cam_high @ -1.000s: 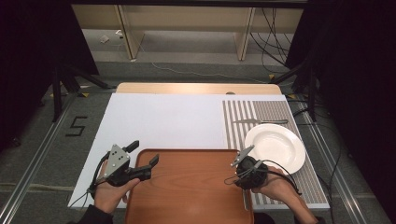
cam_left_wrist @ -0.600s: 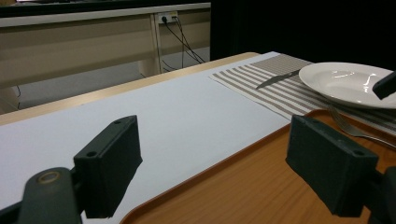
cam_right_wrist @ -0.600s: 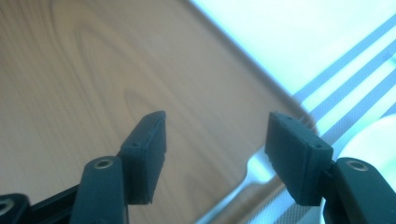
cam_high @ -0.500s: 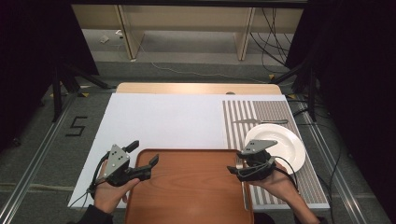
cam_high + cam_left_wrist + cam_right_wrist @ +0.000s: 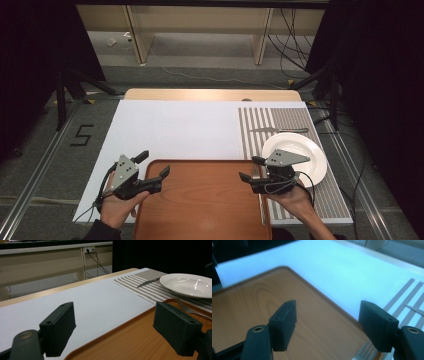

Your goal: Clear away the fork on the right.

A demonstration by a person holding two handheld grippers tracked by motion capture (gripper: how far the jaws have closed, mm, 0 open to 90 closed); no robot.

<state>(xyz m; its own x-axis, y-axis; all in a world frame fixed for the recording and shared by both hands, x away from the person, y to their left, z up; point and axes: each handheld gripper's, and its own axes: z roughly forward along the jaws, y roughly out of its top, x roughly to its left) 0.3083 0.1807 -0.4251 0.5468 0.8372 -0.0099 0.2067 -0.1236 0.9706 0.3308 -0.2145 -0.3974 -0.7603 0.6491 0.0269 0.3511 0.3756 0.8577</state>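
My right gripper (image 5: 248, 169) hangs over the right edge of the wooden tray (image 5: 200, 200), at about 4 o'clock on the surface (image 5: 170, 130); its jaws have just been opening and now stand wide with nothing between them. In the right gripper view the fork (image 5: 363, 352) lies just below the jaws, its tines at the tray's rim, free of both pads. In the high view the fork (image 5: 257, 173) sits on the seam between the tray and the striped placemat (image 5: 270, 120), just beside the white plate (image 5: 305, 150), which rests on the mat at roughly 3 o'clock. A knife (image 5: 277, 130) lies on the mat at the plate's 12 o'clock side, close to its rim. My left gripper (image 5: 155, 165) holds at about 8 o'clock over the tray's left corner, jaws spread wide and empty; the left gripper view looks across the tray (image 5: 140, 340) toward the plate (image 5: 187, 285), with the fork (image 5: 190, 310) between the two and the knife (image 5: 147, 282) beyond on the stripes. The only writing I can read is a black "5" (image 5: 81, 135) marked on the floor at the surface's 9 o'clock side; I see no brand or label on plate, tray or cutlery that is legible.
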